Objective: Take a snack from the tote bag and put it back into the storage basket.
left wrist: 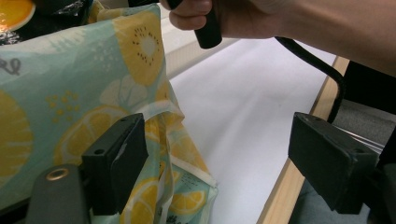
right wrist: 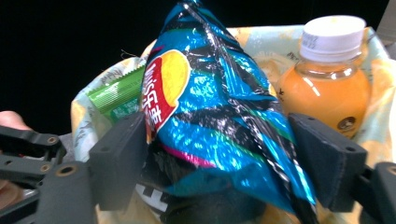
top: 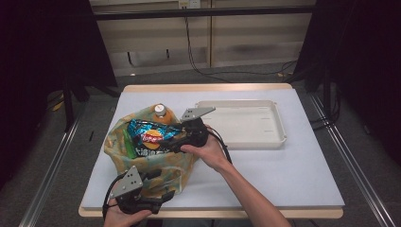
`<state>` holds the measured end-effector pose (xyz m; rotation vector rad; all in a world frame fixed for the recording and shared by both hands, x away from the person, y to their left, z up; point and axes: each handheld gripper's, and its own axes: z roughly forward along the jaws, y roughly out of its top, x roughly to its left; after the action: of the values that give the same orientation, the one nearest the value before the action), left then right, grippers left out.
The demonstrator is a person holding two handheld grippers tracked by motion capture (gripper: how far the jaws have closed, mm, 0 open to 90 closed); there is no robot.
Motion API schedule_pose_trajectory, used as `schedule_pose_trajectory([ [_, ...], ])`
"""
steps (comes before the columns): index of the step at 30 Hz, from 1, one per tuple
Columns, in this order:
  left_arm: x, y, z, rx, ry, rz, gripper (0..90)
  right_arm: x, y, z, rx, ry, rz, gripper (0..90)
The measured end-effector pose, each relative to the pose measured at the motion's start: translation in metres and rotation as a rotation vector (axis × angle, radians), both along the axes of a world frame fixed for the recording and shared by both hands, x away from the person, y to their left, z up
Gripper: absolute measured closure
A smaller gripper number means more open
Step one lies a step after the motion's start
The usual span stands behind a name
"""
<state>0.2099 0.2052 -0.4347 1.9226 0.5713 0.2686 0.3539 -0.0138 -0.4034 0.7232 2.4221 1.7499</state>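
From the high view, I see the lemon-print bag [top: 156, 165] at the lower left of the white table [top: 283, 170], with a blue chip bag [top: 151, 135] and an orange juice bottle [top: 161, 113] sticking out of its top. My right tool [top: 174, 137] sits at the frame's centre, reaching into the bag mouth at the chip bag. My left tool [top: 158, 196] is at the bottom left, against the bag's near side. A white tray [top: 279, 135] lies right of centre, apart from the bag.

In the left gripper view, my tool [left wrist: 219, 154] stands wide apart; the left jaw rests against the bag's fabric [left wrist: 70, 93], the right jaw hangs over the table edge, and nothing is pinched.

In the right gripper view, my tool [right wrist: 219, 158] straddles the chip bag [right wrist: 210, 130], which fills the centre. The jaws stand wide, the left one touching the packet's edge, the right one just clear of it, so it is not clamped. The bottle [right wrist: 331, 88] is at the upper right, a green packet [right wrist: 116, 95] at the left.
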Motion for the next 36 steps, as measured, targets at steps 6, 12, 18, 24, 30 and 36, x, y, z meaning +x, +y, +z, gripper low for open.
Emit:
schedule_pose_trajectory([
  [6, 0.001, -0.002, -0.001, 0.001, 0.0, -0.008, 16.8, 0.003, 0.002, -0.001, 0.001, 0.021, -0.014, 41.3],
  [12, 0.005, 0.002, -0.003, -0.023, 0.008, 0.006, 13.3, -0.001, 0.005, 0.003, 0.011, 0.016, -0.004, 60.4],
  [18, 0.009, 0.004, -0.004, -0.03, 0.011, -0.006, 12.8, -0.006, 0.007, 0.009, 0.01, -0.008, 0.016, 70.1],
  [24, 0.009, 0.006, -0.004, -0.044, 0.014, 0.001, 12.8, -0.011, 0.009, 0.019, 0.023, -0.025, 0.032, 78.8],
  [30, 0.012, 0.008, -0.004, -0.046, 0.019, 0.012, 12.7, -0.014, 0.005, 0.03, 0.052, -0.045, 0.038, 81.3],
  [36, 0.012, 0.01, -0.003, -0.052, 0.0, 0.016, 13.6, -0.02, 0.0, 0.048, 0.081, -0.091, 0.032, 82.5],
])
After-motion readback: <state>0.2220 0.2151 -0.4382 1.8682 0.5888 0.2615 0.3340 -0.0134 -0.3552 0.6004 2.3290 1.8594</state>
